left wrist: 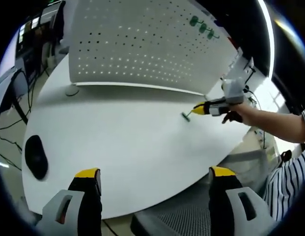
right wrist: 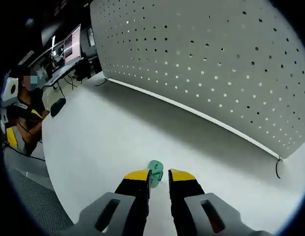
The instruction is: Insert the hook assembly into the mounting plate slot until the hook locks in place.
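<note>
Green hook point(right wrist: 155, 170) lies on the white table point(right wrist: 108, 142), well in front of the perforated mounting plate point(right wrist: 206, 64) standing upright along the table's far side. We see our right gripper point(right wrist: 159, 175) with its yellow-tipped jaws narrow around the hook's near end. Our left gripper point(left wrist: 154, 173) hangs at the table's near edge, jaws wide and holding nothing. More green hooks point(left wrist: 201, 27) sit high on the plate. A black mouse point(left wrist: 36, 156) rests on the table.

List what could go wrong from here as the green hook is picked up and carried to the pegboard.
1. The right hand-held gripper meets the green hook only at its tips, so it may slip or flip.
2. The perforated board stands well away, so a weakly held hook could drop in transit.
3. The left hand-held gripper hangs open near the table edge, offering no support.
</note>
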Demonstrator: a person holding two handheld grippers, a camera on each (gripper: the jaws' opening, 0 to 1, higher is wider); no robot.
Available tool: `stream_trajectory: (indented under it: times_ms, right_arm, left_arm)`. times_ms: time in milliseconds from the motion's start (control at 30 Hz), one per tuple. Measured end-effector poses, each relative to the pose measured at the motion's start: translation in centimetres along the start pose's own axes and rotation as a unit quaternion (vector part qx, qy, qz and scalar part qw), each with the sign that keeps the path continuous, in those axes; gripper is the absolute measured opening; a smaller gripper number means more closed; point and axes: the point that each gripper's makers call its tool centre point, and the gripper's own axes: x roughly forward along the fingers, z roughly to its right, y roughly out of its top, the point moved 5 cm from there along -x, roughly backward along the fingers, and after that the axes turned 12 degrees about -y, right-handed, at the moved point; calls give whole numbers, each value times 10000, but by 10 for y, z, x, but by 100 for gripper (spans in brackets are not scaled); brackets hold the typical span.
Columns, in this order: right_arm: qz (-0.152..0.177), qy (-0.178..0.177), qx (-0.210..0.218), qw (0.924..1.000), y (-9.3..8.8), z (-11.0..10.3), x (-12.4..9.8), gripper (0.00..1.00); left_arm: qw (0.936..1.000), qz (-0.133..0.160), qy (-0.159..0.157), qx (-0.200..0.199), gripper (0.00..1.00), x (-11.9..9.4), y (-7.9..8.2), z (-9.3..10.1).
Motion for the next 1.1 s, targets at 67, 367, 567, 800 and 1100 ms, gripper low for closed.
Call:
stream_trajectory:
  times_ms: [67,367,567,800,1100]
  right_arm:
    - [6,-57,-40,10000,-2,-2,-4,12]
    - [300,-7,158,9994,0,-19,-17,12]
    - [-22,10,569,9984,-10,-22,-3,12]
    - [-34,-247,847,9961,-4,-2,12,13]
    - [-120,-302,1285,9912,10,2,32,13]
  left_arm:
    - [10000,7,-13,8,92,0,0,1]
    - [10000,2,-26,31,92,-1,-2,1]
    - [10000,-13,-23,32,92,-2,-3,1]
    - [10000,-40,15,0,92,-4,-5,-2]
    - [10000,-80,5,-11,91,-2,-3,-3]
